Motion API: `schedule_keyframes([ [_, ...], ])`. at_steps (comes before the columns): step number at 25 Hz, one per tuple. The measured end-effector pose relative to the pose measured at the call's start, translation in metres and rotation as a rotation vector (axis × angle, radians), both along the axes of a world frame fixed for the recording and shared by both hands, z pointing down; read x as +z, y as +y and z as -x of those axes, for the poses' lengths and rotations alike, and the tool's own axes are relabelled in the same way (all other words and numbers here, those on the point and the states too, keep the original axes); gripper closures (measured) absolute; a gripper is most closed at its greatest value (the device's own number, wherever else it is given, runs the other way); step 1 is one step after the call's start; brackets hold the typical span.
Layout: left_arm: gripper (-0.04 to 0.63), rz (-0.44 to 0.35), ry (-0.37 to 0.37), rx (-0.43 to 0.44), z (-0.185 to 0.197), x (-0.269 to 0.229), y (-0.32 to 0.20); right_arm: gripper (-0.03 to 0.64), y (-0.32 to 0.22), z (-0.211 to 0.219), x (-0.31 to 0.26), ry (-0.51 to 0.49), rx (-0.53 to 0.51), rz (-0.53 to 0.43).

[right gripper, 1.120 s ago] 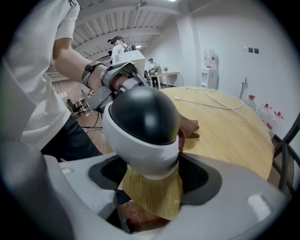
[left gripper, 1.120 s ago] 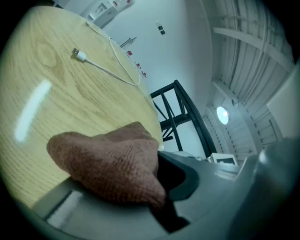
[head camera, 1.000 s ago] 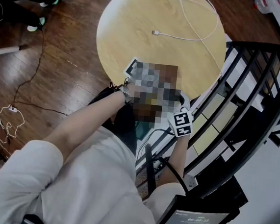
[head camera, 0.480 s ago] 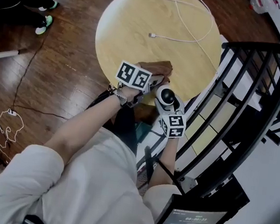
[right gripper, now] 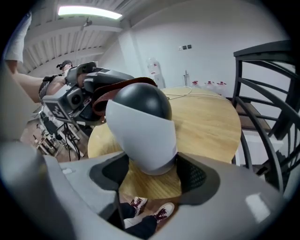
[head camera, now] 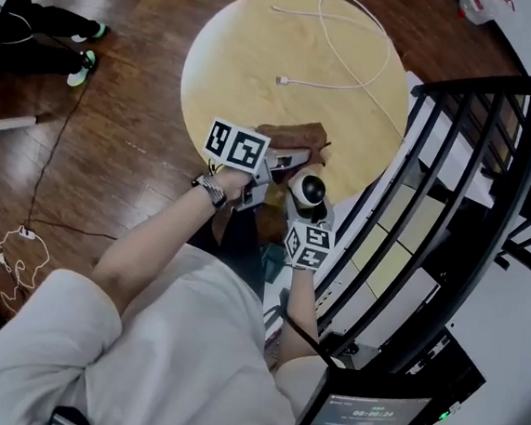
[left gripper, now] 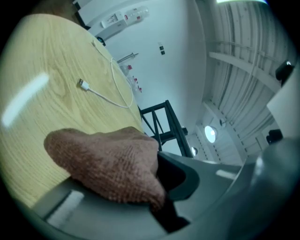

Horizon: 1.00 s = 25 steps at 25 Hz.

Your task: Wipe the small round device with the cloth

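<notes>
Left gripper (head camera: 282, 158) clamps the bunched brown cloth (head camera: 296, 137) over the round wooden table's (head camera: 262, 57) near edge. Just right, the right gripper (head camera: 301, 208) grasps the small round device (head camera: 307, 190) by its white base, long axis along the jaws, glossy black dome pointing away, beside the cloth.

Wearing a white short-sleeved shirt (head camera: 140, 354), a metal-link band (head camera: 211, 190) at the left wrist, dark trousers (head camera: 237, 237) and maroon-and-white laced sneakers (right gripper: 164, 212). Working with the grey-bodied left gripper (head camera: 289, 158) and right gripper (head camera: 303, 206), each showing smooth grey jaws with dark inner pads. Displaying black square patterns on the white left marker cube (head camera: 236, 146) and right marker cube (head camera: 308, 245).
</notes>
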<state>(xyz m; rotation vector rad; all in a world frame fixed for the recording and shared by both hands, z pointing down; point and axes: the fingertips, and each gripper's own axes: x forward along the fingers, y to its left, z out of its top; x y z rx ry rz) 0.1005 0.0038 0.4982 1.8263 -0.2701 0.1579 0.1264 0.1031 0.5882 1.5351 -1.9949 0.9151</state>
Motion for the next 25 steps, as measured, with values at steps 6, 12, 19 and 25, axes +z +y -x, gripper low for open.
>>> schedule_keyframes([
  [6,0.555,0.064,-0.038,0.098,-0.018,0.030,0.032,0.295,0.001,0.004,-0.002,0.001,0.062,-0.005],
  [12,0.555,0.063,-0.134,0.130,-0.017,0.057,0.031,0.295,-0.002,0.004,-0.004,0.023,0.037,-0.012],
  [19,0.557,-0.051,-0.308,0.269,-0.017,0.078,0.026,0.293,-0.002,0.003,-0.004,0.021,0.041,-0.011],
  [25,0.554,-0.159,-0.365,0.288,-0.008,0.080,0.020,0.291,0.008,0.003,0.000,0.179,-0.249,-0.045],
])
